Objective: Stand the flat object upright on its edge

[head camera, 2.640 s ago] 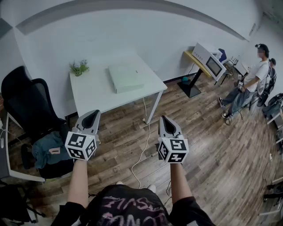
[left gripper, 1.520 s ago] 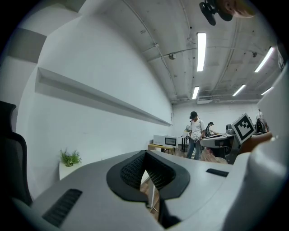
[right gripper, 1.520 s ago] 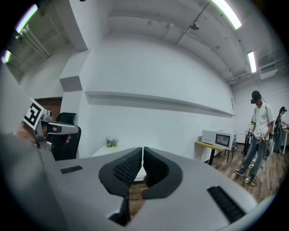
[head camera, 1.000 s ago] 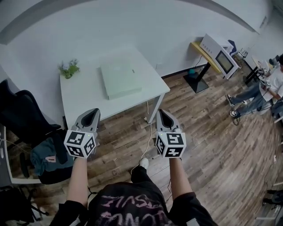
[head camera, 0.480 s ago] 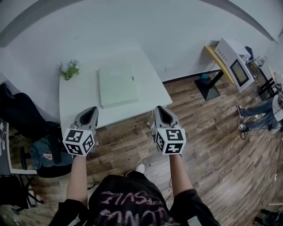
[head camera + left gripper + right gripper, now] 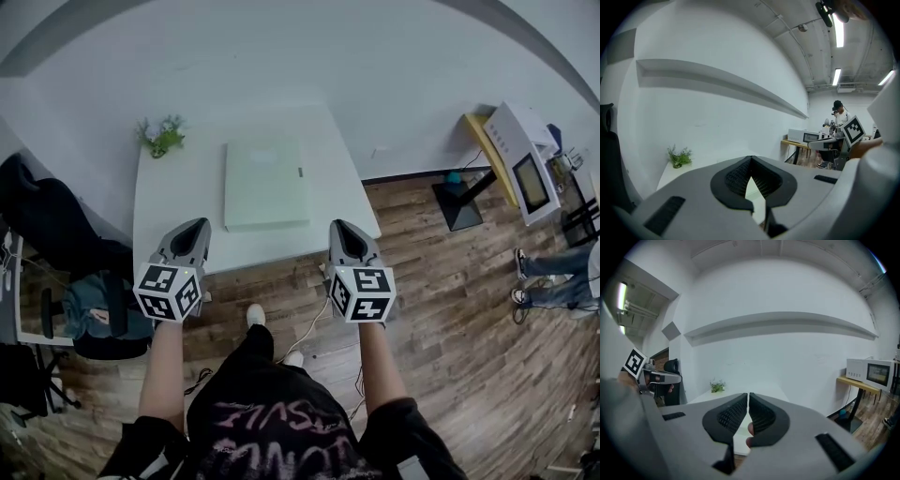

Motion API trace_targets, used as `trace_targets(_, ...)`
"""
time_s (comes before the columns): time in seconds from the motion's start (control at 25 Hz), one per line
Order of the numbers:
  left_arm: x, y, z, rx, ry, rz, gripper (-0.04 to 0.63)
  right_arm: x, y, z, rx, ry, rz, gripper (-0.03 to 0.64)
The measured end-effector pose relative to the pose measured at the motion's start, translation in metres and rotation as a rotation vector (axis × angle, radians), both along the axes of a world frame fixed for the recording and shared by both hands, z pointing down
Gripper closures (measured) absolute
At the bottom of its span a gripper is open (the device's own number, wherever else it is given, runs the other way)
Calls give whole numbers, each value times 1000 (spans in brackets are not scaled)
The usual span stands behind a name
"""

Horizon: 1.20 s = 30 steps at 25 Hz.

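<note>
Lying flat, broad face up, one pale green flat object (image 6: 266,184) sits mid-table on the single white table (image 6: 178,202). Its outline is close to square, the slightly longer axis running 12 to 6 o'clock, with a small dark mark on its 3 o'clock edge. Both bare forearms reach forward side by side, aimed at 12 o'clock. The left gripper (image 6: 195,228) is at the object's 7 o'clock and the right gripper (image 6: 340,229) at its 5 o'clock, both apart from it. Each gripper's jaws are pressed together with nothing between them. One small plant (image 6: 161,135) stands at the table's 11 o'clock corner, and one black chair (image 6: 42,234) is at 9 o'clock.
</note>
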<state>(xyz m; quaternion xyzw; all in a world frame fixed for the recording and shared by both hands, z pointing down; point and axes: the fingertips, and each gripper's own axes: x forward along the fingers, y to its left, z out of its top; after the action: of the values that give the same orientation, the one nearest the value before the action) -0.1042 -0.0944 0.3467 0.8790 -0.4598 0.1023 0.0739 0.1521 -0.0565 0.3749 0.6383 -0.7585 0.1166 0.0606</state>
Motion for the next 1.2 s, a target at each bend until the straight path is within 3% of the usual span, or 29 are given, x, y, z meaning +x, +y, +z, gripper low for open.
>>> trace_targets(0.36, 7, -80, 31, -65, 13, 3, 581, 6, -74, 23, -60, -4, 7, 589)
trace_targets(0.72, 9, -160, 86, -197, 6, 8, 581, 2, -151, 71, -183, -22, 0, 588)
trace_targets(1.0, 11, -192, 129, -321, 1, 14, 577, -1, -186, 109, -286, -72, -12, 585)
trace_targets(1.12, 11, -202, 143, -366, -3, 9, 495, -2, -194, 125, -335, -102, -20, 551)
trace_targets(1.2, 10, -206, 151, -387, -9, 0, 486, -4, -199, 135, -368, -114, -33, 512)
